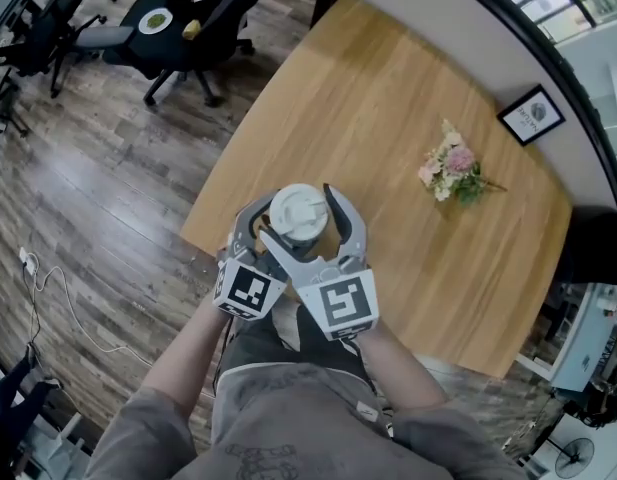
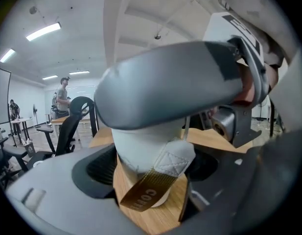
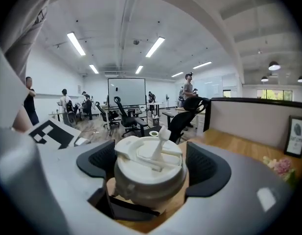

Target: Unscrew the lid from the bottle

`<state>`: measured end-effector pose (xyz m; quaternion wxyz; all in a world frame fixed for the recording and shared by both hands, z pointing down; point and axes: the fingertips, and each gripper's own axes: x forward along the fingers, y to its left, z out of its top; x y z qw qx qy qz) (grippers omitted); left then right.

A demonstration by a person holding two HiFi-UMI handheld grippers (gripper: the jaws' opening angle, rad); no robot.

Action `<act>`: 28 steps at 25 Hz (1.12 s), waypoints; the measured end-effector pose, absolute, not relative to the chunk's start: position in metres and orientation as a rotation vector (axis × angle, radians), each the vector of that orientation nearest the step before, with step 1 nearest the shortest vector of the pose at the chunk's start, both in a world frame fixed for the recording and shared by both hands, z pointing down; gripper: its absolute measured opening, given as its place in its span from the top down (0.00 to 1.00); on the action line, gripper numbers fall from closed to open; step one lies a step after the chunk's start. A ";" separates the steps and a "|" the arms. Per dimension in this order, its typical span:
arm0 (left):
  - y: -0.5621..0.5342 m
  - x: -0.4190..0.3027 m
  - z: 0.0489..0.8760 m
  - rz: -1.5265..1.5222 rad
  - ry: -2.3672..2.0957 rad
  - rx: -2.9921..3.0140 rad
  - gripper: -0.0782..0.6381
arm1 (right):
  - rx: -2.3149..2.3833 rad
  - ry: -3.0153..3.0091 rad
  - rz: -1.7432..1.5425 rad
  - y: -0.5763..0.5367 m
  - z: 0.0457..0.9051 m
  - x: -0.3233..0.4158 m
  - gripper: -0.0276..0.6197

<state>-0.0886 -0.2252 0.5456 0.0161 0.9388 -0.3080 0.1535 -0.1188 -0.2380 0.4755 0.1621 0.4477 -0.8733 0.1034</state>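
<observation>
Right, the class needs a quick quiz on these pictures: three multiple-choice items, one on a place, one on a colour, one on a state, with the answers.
1. Where do the flowers lie? A on the wooden table; B in a basket; C on a stool.
2. What colour is the lid? A black; B white; C red.
3. How does the right gripper hold its jaws? A shut with nothing between; B clamped on the flowers; C apart, either side of the lid.
Answers: 1 A, they rest on the tabletop in the head view; 2 B, it shows white in the head and right gripper views; 3 C, a gap shows beside each pad.
</observation>
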 end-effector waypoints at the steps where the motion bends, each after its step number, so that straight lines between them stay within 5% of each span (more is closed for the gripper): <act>1: -0.225 -0.089 0.546 0.475 -0.962 2.918 0.35 | 1.275 -2.494 0.277 -0.238 0.476 -0.119 0.26; 19: -0.222 -0.088 0.543 0.446 -0.736 3.012 0.36 | 0.008 -2.844 0.158 -0.214 0.466 -0.128 0.30; 24: -0.224 -0.088 0.547 0.463 -0.747 2.991 0.36 | 0.146 -2.859 0.401 -0.223 0.461 -0.123 0.29; 28: -0.224 -0.087 0.546 0.452 -0.767 2.964 0.36 | 0.679 -2.877 0.678 -0.240 0.448 -0.103 0.27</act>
